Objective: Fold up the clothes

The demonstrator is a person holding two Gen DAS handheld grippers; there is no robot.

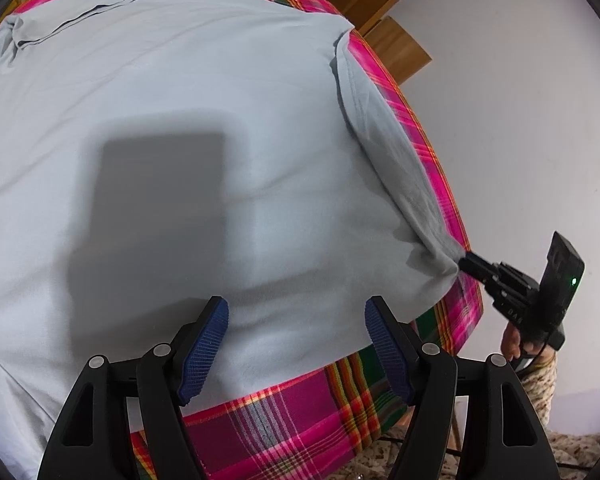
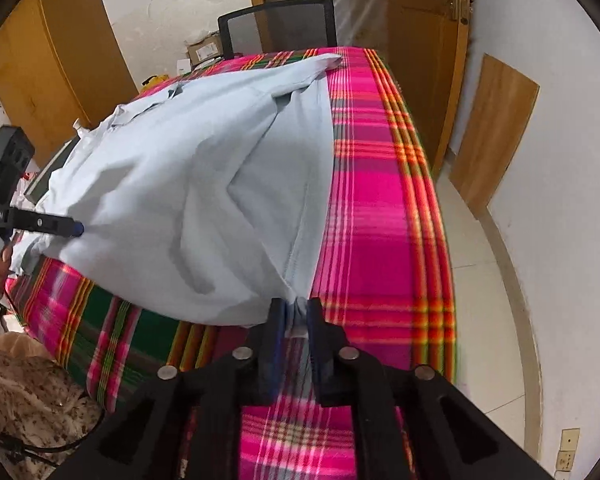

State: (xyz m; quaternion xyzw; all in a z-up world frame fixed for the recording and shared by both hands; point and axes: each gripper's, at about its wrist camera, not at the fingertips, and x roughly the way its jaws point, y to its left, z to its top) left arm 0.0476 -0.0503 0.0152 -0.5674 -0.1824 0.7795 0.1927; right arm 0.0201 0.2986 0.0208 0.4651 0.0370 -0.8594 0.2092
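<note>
Pale blue shirt (image 1: 180, 120) spread over table w/ pink plaid cloth (image 1: 284, 420), covering most of the top; collar end far from the cameras.

L gripper (image 1: 296, 344): fingers wide apart, blue pads (image 1: 204, 352) hovering above the near hem; nothing between them in its own view. In R wrist view its tip looks to meet the shirt's edge; contact unclear.

R gripper (image 2: 294, 320): fingers closed on a bunched corner of hem at the table's near-right side, fabric pulled taut toward it.

Black mesh chair (image 2: 278, 26) at the table's far end. Wooden door (image 2: 424, 40) on the right.
</note>
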